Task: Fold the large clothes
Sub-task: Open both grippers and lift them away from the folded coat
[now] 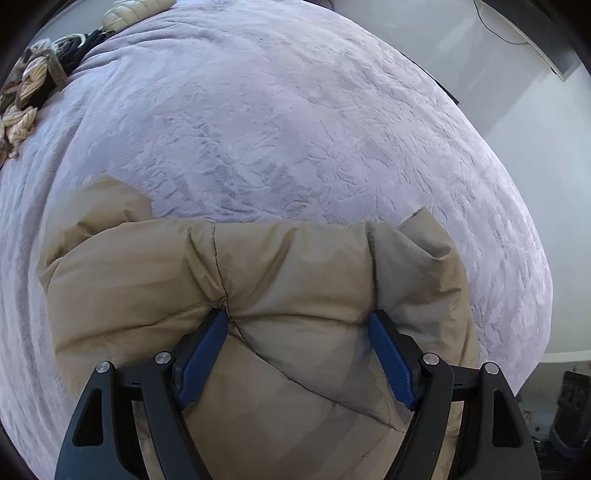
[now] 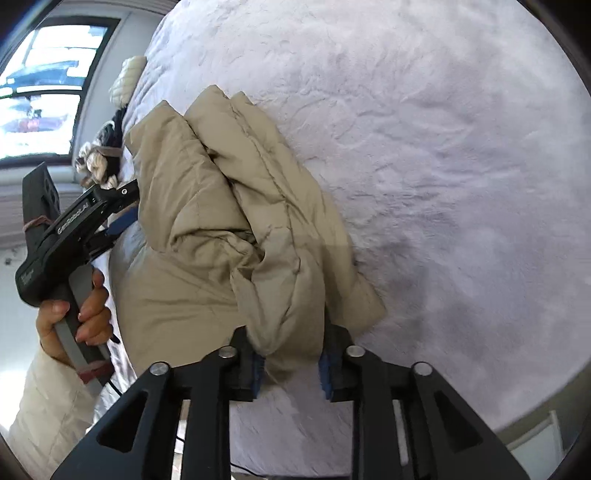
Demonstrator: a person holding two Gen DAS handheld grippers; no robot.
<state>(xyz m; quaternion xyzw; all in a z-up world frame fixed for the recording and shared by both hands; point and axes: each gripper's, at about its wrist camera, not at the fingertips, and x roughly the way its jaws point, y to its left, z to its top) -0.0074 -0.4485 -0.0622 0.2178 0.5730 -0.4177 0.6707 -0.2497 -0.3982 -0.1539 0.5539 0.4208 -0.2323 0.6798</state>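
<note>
A beige puffer jacket (image 1: 288, 280) lies bunched on a lilac bed blanket (image 1: 280, 122). In the left wrist view my left gripper (image 1: 299, 325) is wide open, its blue pads (image 1: 201, 358) resting on the jacket's quilted surface. In the right wrist view the jacket (image 2: 207, 221) lies folded over itself, and my right gripper (image 2: 291, 363) is shut on a thick fold of its near edge. The left gripper (image 2: 122, 218) shows there at the left, held by a hand at the jacket's far side.
A pile of knitted clothes (image 1: 26, 92) and a cream quilted item (image 1: 129, 11) lie at the bed's far left edge. The same pile (image 2: 103, 155) sits beside a window (image 2: 48, 81). The bed's right edge meets a pale floor (image 1: 535, 129).
</note>
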